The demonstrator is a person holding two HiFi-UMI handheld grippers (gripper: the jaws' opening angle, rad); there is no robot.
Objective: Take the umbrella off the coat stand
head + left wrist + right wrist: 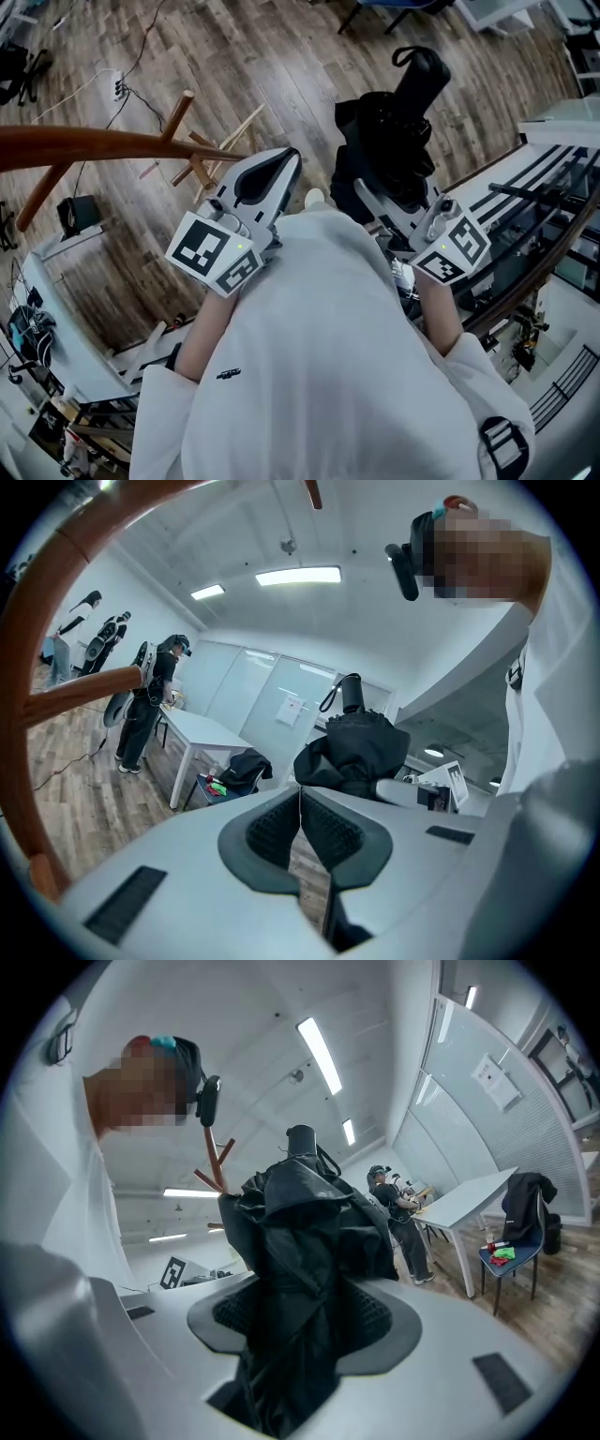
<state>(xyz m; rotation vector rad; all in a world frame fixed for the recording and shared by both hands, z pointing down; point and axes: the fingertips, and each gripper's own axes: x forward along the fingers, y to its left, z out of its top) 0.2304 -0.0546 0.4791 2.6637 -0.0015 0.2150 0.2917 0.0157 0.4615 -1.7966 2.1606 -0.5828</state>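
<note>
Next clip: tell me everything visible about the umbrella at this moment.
The umbrella is black and folded, its thin fabric canopy bunched in loose, crumpled folds. A stubby black handle with a strap loop tops the end pointing away from the person. The right gripper clamps the fabric between its pads, holding it in the air, apart from the brown coat stand.

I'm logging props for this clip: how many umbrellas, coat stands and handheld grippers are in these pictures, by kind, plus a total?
Umbrellas: 1, the black folded umbrella
Coat stands: 1, the wooden coat stand
Grippers: 2, the left gripper shut on nothing, the right gripper clamped on the umbrella
Total: 4
</note>
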